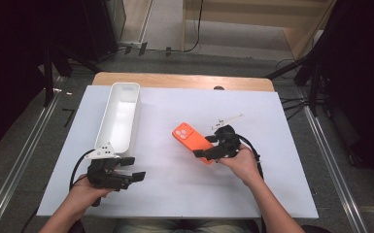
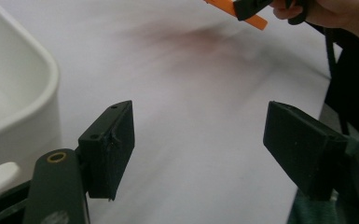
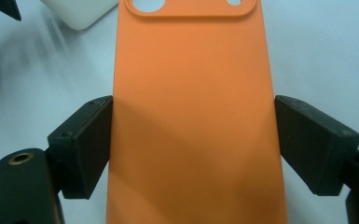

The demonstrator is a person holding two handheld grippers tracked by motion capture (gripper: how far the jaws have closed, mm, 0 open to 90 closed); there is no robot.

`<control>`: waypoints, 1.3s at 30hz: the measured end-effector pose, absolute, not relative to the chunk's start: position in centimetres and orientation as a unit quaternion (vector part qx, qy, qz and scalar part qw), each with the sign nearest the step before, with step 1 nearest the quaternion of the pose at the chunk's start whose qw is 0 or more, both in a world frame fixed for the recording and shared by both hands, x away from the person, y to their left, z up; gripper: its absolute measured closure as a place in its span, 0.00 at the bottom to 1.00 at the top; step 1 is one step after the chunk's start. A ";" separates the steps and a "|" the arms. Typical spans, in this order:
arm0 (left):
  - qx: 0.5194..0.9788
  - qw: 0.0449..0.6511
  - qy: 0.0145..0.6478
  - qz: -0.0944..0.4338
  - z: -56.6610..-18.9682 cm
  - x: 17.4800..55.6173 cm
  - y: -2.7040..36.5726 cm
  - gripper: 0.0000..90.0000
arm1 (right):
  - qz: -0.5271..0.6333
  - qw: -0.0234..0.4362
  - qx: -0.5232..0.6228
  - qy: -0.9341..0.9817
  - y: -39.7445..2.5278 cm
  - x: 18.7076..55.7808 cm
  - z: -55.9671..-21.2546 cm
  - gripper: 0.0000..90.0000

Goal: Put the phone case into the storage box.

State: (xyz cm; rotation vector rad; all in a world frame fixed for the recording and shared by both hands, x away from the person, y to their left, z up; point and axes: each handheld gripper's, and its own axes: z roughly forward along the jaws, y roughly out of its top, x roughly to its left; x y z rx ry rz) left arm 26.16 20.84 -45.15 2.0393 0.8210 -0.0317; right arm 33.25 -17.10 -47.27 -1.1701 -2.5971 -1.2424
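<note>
We see a white sheet covering the table, and on its left part a long white tray lying lengthwise away from us. Near the middle of the sheet is an orange phone case, back side up, with its camera cut-out at the far end.

Our right gripper is closed across the near part of the case. In the right gripper view the two black jaws press against the long edges of the orange case, one on each side, so the tool is grasping the case. From that view we cannot tell whether the case lies flat on the sheet or is lifted a little; in the high view its near end sits in the jaws, tilted toward the right hand.

Our left gripper is near the front left of the sheet, just beside the near end of the tray. In the left gripper view its jaws stand wide apart with bare white sheet between them, so it is released, with the tray's rounded corner at the left
</note>
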 end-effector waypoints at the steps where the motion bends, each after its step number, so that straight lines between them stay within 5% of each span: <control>1: 0.826 0.453 0.335 -0.014 -45.1 26.1 20.7 0.27 | -0.402 0.016 -0.375 -0.835 -17.1 33.2 -47.3 0.17; 39: 0.824 0.444 0.351 -0.036 -41.2 29.4 14.8 0.27 | -0.435 0.016 -0.450 -0.780 -17.5 30.3 -47.5 0.17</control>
